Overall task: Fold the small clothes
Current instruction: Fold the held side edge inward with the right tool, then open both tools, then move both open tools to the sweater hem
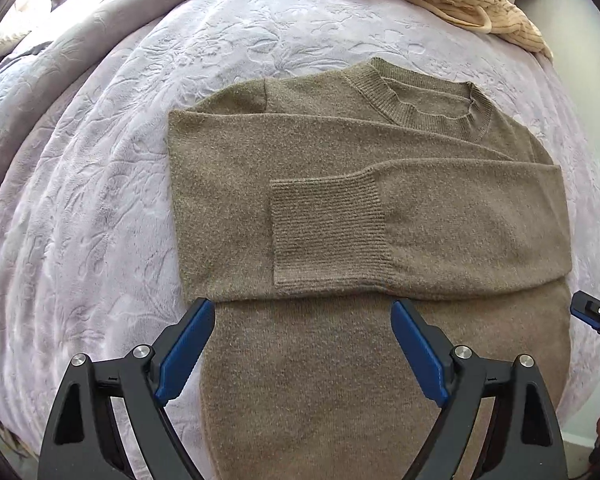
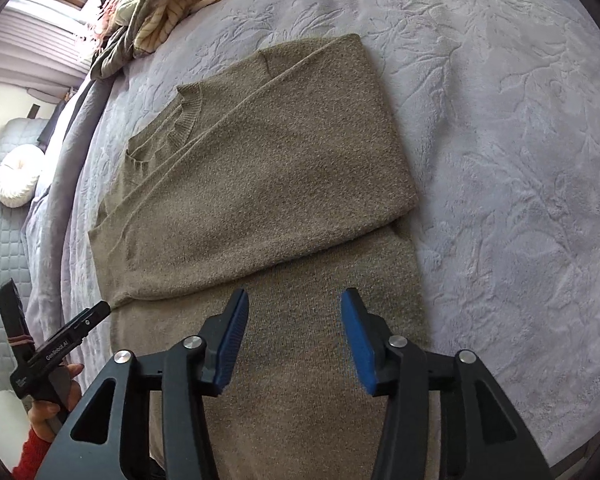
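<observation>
The left gripper (image 1: pixel 302 342) and right gripper (image 2: pixel 294 330) hung with jaws apart and empty over the olive sweater's (image 1: pixel 380 216) lower body, sleeves already crossed beyond them, so the hem likely needed gripping next.

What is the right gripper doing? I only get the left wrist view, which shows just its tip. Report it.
Observer: The right gripper is open, with nothing between its jaws, above the lower body of the olive knit sweater.
Operator: Say what lies beyond the bed.
Observer: A round white cushion rests on a quilted grey pad.
Operator: Check my left hand.
Observer: The left hand shows a red sleeve at the wrist.
</observation>
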`<state>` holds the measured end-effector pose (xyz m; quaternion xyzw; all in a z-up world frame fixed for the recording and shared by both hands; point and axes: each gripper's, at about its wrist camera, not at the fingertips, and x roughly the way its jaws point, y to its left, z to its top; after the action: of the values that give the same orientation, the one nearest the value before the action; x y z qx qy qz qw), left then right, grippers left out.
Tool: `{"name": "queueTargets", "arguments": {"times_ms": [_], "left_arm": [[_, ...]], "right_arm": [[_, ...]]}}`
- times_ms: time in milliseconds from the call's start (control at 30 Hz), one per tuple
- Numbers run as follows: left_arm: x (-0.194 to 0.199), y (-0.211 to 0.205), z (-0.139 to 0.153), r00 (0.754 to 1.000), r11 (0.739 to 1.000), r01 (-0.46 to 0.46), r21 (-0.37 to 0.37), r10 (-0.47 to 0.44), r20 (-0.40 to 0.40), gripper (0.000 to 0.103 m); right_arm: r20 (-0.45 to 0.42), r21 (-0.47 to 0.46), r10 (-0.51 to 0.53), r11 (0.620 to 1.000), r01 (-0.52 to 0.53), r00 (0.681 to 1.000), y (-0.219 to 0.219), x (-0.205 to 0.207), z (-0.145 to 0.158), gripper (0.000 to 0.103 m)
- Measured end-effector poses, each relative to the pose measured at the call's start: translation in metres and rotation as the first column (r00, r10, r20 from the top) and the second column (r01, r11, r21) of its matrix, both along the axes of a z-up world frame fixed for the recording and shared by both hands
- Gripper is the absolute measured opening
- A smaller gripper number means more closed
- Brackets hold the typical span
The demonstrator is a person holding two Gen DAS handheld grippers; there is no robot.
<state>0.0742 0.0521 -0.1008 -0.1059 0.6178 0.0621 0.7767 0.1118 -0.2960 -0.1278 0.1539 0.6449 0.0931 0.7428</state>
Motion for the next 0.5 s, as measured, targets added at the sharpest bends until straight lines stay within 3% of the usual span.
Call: {"name": "queueTargets", "arguments": {"times_ms": [67,133,200,500], "left_arm": [[-0.005,0.0,0.0,1.0,1.0,-0.02,-0.007,0.02,-0.015,0.09],[-0.008,0.002,0.0,0.999,0.999,-0.03,-0.033,0.029,-0.021,0.09],[-0.012,0.002,0.003,0.999,0.999,-0.038,-0.022,0.037,-0.021,0.102],[-0.029,-0.008,0.019,1.0,1.0,0.005,0.021,-0.004,-0.029,0.103]], "right_arm": [[0.009,-0.022,0.008,1.0,-0.008,1.0,0.002,-0.002,0.003,0.077],[0.025,-0.05,0.019,0.999,-0.018,0.999,0.004,-0.005,0.008,0.079],[0.04,-0.083,0.037,0.996,-0.033,0.999,0.008,-0.007,0.012,0.083],[0.018,-0.103,0.083,0.991,-0.08,0.996,0.017,-0.021,0.021,0.086]]}}
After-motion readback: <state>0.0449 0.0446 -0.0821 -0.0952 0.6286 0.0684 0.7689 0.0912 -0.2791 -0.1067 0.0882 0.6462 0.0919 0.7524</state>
